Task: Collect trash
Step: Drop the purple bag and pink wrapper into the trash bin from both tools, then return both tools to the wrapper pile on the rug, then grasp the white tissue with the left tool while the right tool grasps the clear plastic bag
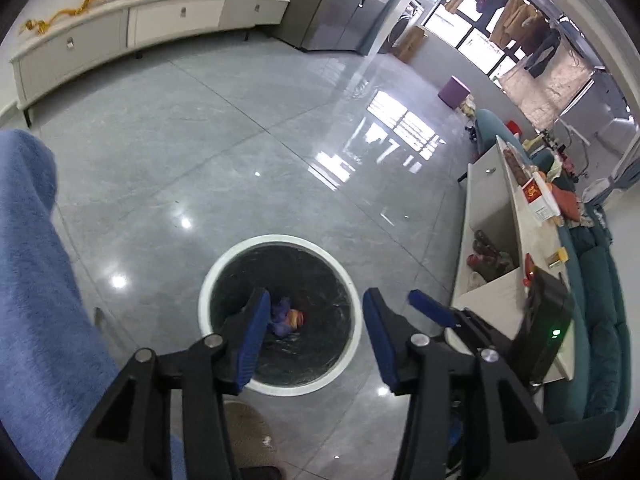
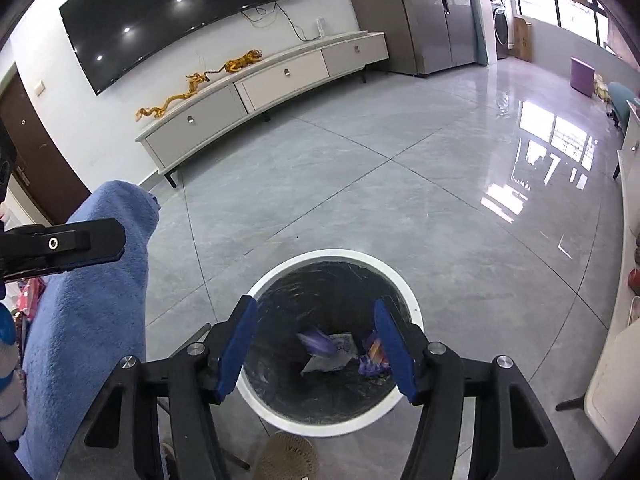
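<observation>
Your left tool [image 1: 316, 338] hides part of the wrappers [image 1: 286, 320] in the bin [image 1: 208, 292]; their print is too small to read. The blue towel [image 1: 36, 260] is cut off by the edge.

Glossy grey tiled floor [image 2: 360, 184] with a round white-rimmed bin [image 2: 412, 304] standing on it, trash [image 2: 332, 352] at its bottom. A long white cabinet [image 2: 280, 80] stands along the far wall.

Wrappers [image 2: 340, 350] in bin [image 2: 280, 420]
</observation>
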Tool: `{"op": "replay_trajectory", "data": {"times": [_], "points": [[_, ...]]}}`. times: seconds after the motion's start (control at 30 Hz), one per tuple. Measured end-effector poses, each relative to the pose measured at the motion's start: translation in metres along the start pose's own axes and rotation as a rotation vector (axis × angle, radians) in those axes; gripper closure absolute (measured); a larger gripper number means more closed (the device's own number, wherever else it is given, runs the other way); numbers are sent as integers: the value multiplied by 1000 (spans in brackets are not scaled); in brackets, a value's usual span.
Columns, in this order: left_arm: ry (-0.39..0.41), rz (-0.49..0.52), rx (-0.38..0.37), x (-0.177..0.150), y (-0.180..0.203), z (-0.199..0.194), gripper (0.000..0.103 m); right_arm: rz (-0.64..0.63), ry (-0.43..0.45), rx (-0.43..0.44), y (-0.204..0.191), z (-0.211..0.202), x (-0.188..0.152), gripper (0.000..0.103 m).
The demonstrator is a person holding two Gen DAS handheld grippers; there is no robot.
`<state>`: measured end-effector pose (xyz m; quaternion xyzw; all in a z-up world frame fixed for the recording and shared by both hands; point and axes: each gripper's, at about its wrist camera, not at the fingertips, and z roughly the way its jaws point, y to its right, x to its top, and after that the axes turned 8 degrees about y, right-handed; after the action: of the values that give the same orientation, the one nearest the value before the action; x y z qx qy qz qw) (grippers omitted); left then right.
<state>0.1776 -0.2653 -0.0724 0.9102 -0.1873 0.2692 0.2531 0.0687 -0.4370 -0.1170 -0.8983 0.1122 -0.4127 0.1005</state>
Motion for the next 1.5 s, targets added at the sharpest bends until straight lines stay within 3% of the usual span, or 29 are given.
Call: {"op": "replay_trajectory", "data": {"times": [0.2,0.4,0.77,0.97,1.2,1.5], "points": [[92,84,83,-21,0,-59,56,-26,31,21,-15,-34,-8,44],[173,89,200,-59,-40,-132,56,-62,71,60,-44,-76,-20,44],[304,-74,508,-164,-182,-296,56,-203,103,218,-152,-107,-27,44],[308,-192,637,-224,-248,-346,56,-316,64,273,-211,-102,-37,44],[349,-240,629,-248,-276,-368,56,-433,-5,331,-276,-93,-55,44],[366,-177,545,-223,-291,-358,56,-511,-93,396,-337,-80,-84,44]]}}
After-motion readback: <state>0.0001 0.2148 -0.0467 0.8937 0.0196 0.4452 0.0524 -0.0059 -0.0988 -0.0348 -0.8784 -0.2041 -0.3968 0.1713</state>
